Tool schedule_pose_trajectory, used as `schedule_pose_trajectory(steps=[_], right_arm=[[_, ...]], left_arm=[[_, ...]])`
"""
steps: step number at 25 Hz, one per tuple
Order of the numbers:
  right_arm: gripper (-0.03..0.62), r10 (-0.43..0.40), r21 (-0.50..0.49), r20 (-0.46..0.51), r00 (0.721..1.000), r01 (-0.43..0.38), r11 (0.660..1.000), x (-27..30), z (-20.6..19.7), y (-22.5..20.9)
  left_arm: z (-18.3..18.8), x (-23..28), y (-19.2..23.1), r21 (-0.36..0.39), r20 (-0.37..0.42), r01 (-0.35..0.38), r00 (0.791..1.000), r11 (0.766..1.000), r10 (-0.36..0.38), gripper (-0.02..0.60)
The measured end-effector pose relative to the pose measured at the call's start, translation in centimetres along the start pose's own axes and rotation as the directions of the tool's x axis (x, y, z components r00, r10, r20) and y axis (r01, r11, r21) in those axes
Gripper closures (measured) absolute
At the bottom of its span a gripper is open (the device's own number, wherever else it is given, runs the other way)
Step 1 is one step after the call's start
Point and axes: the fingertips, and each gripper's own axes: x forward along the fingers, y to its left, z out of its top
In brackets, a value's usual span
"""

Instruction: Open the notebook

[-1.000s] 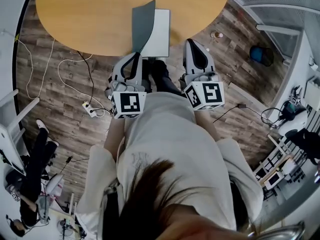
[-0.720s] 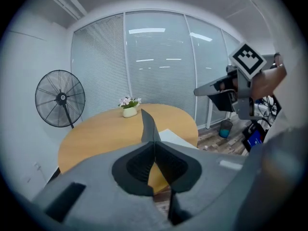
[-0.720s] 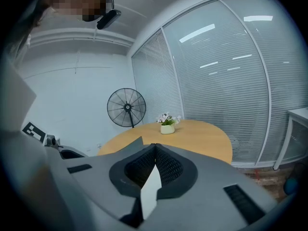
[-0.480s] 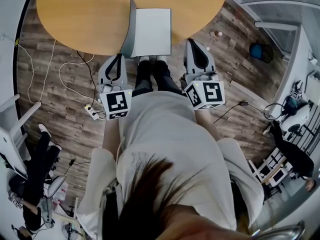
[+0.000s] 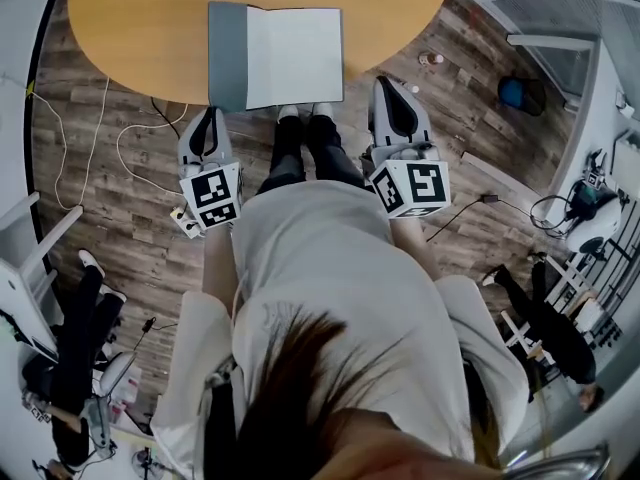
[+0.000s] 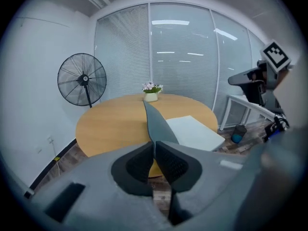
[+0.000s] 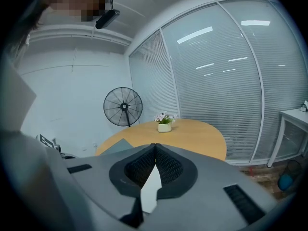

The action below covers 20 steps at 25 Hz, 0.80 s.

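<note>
The notebook lies open at the near edge of the round wooden table (image 5: 140, 28). Its white page (image 5: 295, 56) lies flat, and the grey cover (image 5: 227, 56) is swung over to the left, still tilted up a little. My left gripper (image 5: 207, 116) is at the cover's near corner, shut on its edge. In the left gripper view the cover (image 6: 159, 124) runs as a thin grey sheet from between the pads (image 6: 144, 162). My right gripper (image 5: 386, 88) hovers right of the notebook, shut on nothing. In the right gripper view the page (image 7: 150, 186) shows below its closed jaws.
A small flower pot (image 6: 151, 96) stands at the table's far side, with a floor fan (image 6: 82, 79) beyond it. Cables and a power strip (image 5: 180, 218) lie on the floor at left. A blue bin (image 5: 520, 96) and a white desk (image 6: 250, 109) are to the right.
My left gripper has moved left and a little down with the cover, swinging it from nearly upright over to the left. The white page is now fully bared. The right gripper stayed still.
</note>
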Motion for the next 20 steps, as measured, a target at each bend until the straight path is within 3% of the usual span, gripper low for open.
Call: schedule_pose_trajectory(steps=[7,20], right_arm=[[0.594,-0.017,0.002,-0.005,1.0,0.017,1.0,-0.5,-0.5,0.1],[0.594,-0.029,-0.003,-0.001,1.0,0.029,1.0,-0.2,-0.2,0.3]], left_arm=[[-2.9,1.6,1.7,-0.066,-0.048,-0.033,0.998,0.997,0.03,0.546],[-6.8,4.1,2.4,-0.07,-0.15,-0.045,0.988,0.997,0.034,0.538]])
